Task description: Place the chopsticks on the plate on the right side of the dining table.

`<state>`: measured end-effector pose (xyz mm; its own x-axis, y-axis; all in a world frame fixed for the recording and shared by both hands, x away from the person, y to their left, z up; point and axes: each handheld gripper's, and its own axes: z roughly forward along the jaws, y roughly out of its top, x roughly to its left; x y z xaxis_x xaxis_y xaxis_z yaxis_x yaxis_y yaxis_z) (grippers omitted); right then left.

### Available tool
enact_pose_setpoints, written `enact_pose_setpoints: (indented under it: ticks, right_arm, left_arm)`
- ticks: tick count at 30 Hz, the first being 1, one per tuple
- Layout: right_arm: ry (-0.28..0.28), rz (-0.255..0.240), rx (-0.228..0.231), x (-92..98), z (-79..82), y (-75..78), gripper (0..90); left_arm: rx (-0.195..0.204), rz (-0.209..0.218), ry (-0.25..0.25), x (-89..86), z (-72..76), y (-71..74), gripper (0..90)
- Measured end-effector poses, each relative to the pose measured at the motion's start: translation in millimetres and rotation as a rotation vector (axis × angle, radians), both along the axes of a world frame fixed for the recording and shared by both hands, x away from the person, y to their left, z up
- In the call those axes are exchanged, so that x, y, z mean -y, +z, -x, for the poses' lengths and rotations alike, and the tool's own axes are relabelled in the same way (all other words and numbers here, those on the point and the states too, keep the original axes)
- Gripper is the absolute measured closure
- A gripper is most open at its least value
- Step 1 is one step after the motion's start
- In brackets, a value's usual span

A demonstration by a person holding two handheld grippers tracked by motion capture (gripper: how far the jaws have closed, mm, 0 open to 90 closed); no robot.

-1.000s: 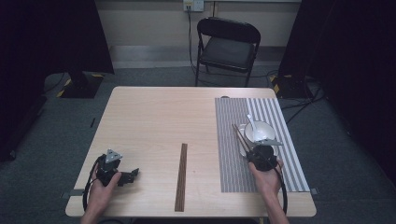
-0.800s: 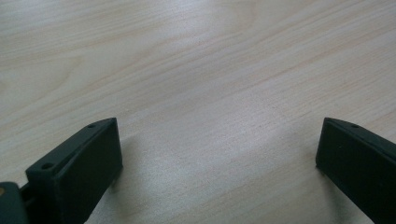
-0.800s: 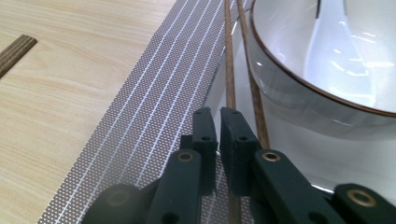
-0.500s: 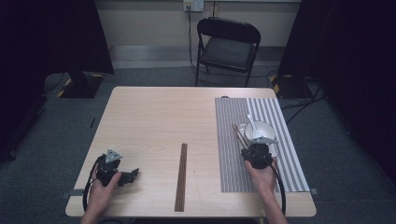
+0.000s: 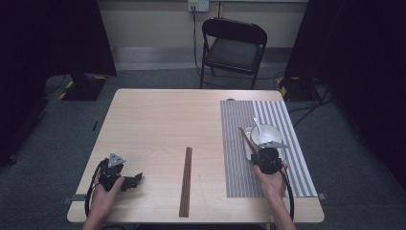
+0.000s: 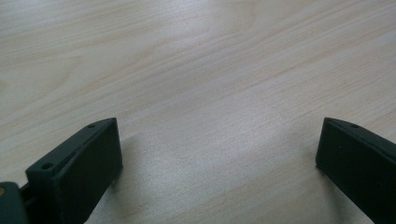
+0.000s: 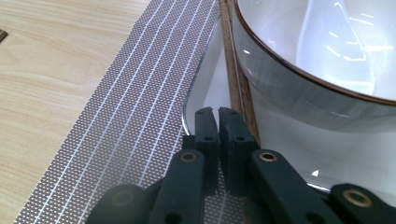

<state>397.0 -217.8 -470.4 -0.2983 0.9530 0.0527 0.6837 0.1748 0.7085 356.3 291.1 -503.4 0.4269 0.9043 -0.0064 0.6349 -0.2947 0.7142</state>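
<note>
A white bowl [image 5: 266,134] with a white spoon [image 5: 257,125] in it stands on a white plate [image 7: 209,88] on the striped placemat [image 5: 234,163]. Brown chopsticks [image 5: 246,139] lie along the bowl's left side. My right gripper [image 5: 261,153] is at the bowl's near edge. In the right gripper view its jaws [image 7: 217,114] are shut, pads together, over the plate's rim, and the chopsticks [image 7: 232,70] run just beside the right jaw, against the bowl [image 7: 317,60]. My left gripper [image 5: 135,180] rests at the table's near left, open, with bare wood between its jaws [image 6: 219,158].
A long brown strip [image 5: 186,181] lies lengthwise in the middle of the wooden table [image 5: 158,124]. A black folding chair [image 5: 234,48] stands beyond the far edge. The placemat [image 7: 140,116] reaches the table's right side.
</note>
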Motion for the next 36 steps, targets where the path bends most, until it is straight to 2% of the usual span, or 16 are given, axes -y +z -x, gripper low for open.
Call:
enact_pose_setpoints:
  ticks: [36]
  right_arm:
    - [-0.035,-0.011,-0.007,13.7,6.3,2.3,86.2]
  left_arm:
    - [0.0,0.001,0.001,0.1,0.1,-0.1,0.0]
